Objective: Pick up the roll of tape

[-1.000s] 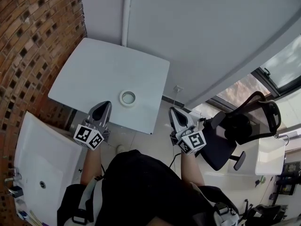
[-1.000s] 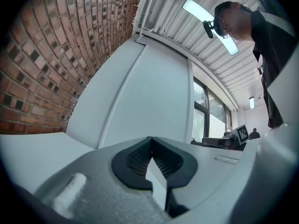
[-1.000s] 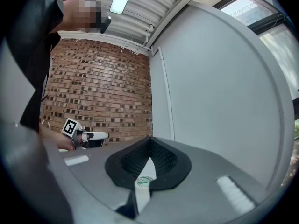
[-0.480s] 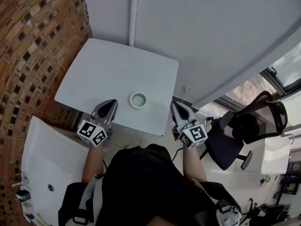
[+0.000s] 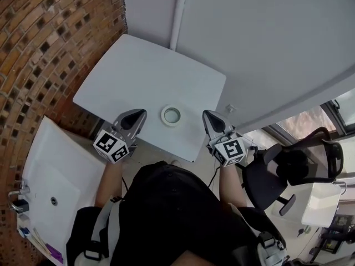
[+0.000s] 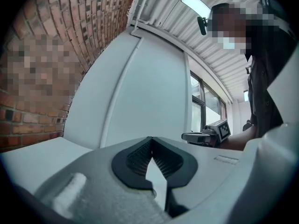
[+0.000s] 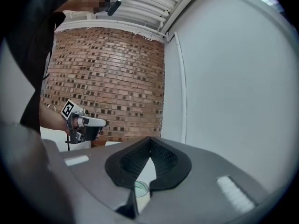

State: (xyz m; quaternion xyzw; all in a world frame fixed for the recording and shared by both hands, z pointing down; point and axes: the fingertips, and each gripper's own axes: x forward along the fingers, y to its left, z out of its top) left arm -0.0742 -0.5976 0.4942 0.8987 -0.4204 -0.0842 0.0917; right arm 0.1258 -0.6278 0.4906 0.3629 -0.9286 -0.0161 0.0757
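Roll of tape [image 5: 171, 115], one, one table [image 5: 144, 76], left gripper [image 5: 140, 114], right gripper [image 5: 207, 115]

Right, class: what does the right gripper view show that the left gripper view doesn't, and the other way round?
Only the right gripper view: the roll of tape, low on the table, and the left gripper. Only the left gripper view: the windows and the right gripper. Both: the brick wall and the white wall.
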